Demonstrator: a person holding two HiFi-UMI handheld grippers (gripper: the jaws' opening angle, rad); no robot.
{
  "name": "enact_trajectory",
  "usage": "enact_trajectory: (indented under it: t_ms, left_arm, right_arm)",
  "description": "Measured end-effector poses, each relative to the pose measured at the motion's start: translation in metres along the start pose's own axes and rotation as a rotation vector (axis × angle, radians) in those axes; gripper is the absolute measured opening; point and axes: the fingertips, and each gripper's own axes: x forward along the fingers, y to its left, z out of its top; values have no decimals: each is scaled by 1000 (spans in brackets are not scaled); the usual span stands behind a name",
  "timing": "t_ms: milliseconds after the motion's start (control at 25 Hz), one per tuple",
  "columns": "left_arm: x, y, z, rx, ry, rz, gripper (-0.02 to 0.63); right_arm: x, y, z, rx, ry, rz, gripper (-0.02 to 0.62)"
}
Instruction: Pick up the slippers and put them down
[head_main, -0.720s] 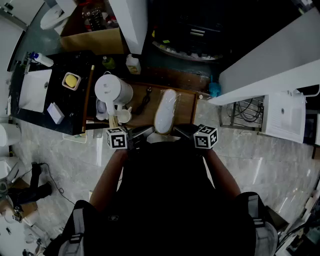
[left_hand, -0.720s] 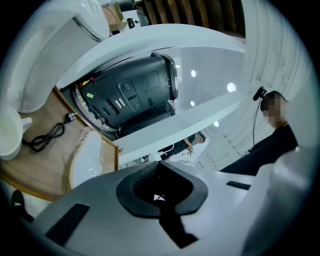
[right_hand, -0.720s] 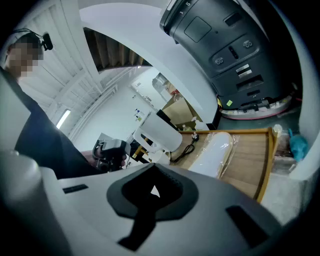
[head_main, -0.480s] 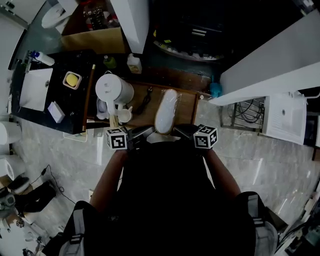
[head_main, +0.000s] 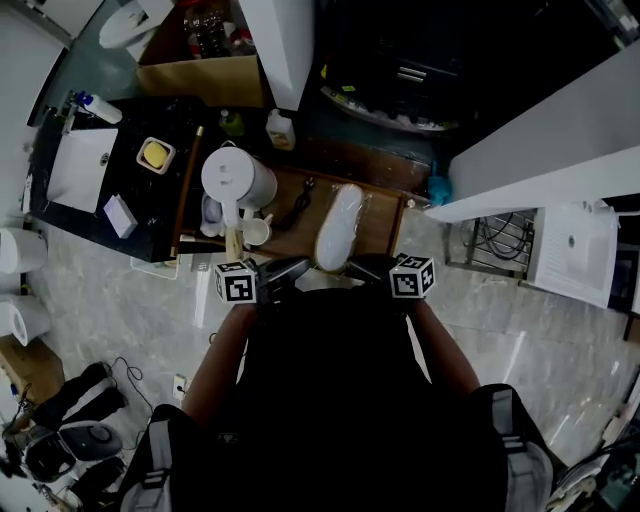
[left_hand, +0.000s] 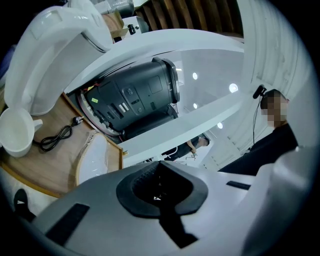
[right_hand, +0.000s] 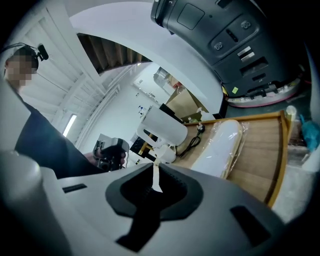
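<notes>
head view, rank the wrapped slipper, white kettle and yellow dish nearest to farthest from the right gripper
From the right gripper:
1. Wrapped slipper, just ahead on the wooden tray.
2. White kettle, at the tray's left end.
3. Yellow dish, farther left on the dark counter.

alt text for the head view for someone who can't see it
Seen from above, a person holds the left gripper and right gripper at the near edge of a wooden tray bearing one plastic-wrapped white slipper. A white kettle stands left of it.
</notes>
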Motion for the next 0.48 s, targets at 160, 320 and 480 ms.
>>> enact_trajectory:
  t_ms: [160,320,480]
  left_arm:
    - [-9,1,-1,-5,-20,24,12]
    - [-17,5,-3,-11,-43,40,12]
    - [-22,3,-3,-9,-55,53,12]
  right_arm:
    - [4,-16,-6,26,15,-12,45]
    - [7,-40,-19,60,40,-59,83]
    - [10,-57,-26,100,54,-94,106]
